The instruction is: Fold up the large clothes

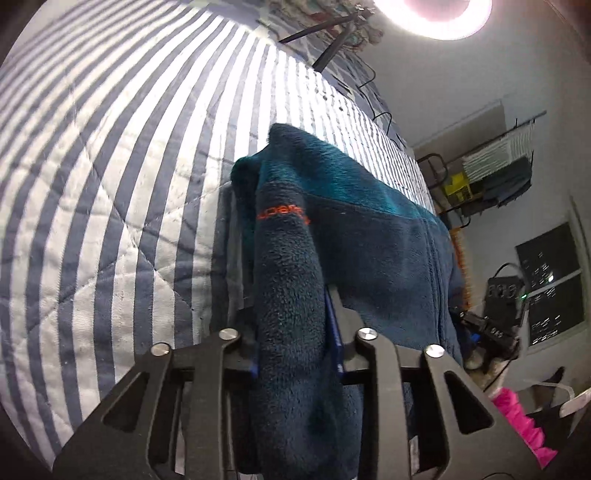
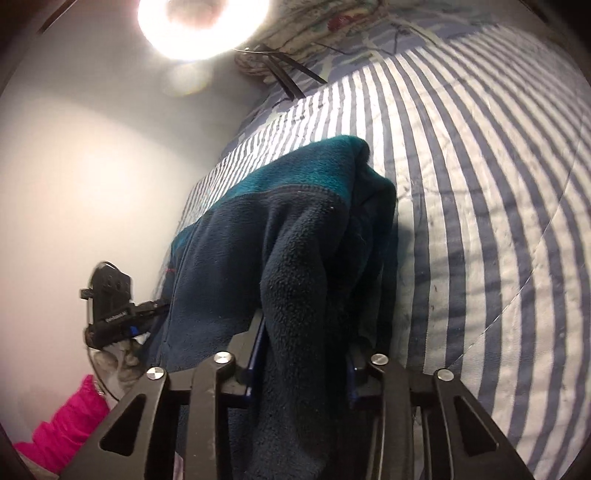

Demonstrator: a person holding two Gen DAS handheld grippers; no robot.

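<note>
A dark navy fleece jacket (image 1: pixel 380 258) with a teal upper panel and an orange logo hangs lifted above the striped bed. My left gripper (image 1: pixel 291 317) is shut on a thick bunch of the fleece at one side. My right gripper (image 2: pixel 306 332) is shut on another bunch of the fleece jacket (image 2: pixel 236 258) at the opposite side. The jacket stretches between the two grippers, and its lower part is hidden behind the gripper bodies. The left gripper shows in the right wrist view (image 2: pixel 110 306), and the right gripper shows in the left wrist view (image 1: pixel 491 328), each at the jacket's far edge.
A blue and white striped quilt (image 1: pixel 110 184) covers the bed (image 2: pixel 480 221) below the jacket. A ring light (image 1: pixel 436 14) on a black tripod stands at the bed's far end. A pink cloth (image 1: pixel 524 424) lies low at the side. A rack with clothes (image 1: pixel 495 173) stands by the wall.
</note>
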